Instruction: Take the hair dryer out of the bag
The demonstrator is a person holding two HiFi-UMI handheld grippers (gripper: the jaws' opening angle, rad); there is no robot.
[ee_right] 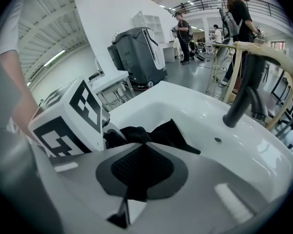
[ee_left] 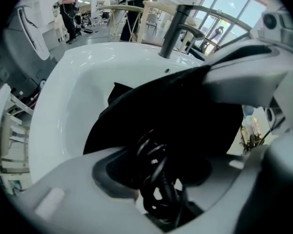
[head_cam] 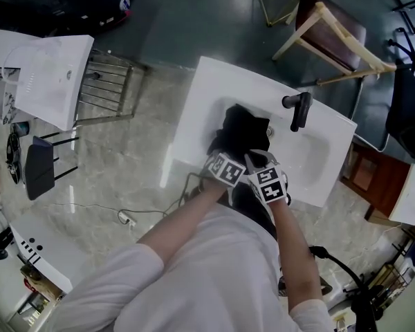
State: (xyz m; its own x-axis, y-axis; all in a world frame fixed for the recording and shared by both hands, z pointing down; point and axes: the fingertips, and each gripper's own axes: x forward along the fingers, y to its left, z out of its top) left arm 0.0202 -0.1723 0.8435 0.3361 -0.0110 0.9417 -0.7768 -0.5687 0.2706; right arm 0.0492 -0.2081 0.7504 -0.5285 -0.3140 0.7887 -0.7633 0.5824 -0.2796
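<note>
Inside the white basin (head_cam: 318, 164), a limp black bag (head_cam: 242, 130) bares coiled cord (ee_left: 158, 179).

The bag (head_cam: 243, 131) is black, the sink (head_cam: 194, 113) is white, the tap (head_cam: 299, 109) and the curly cord (ee_left: 158, 179) are black, my jaws are grey, and my cube (ee_right: 68, 121) has black-and-white squares.

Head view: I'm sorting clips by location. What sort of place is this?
Probably a big indoor hall staged as a washroom: a sink with a black faucet on open floor, similar white units nearby, people beyond.
</note>
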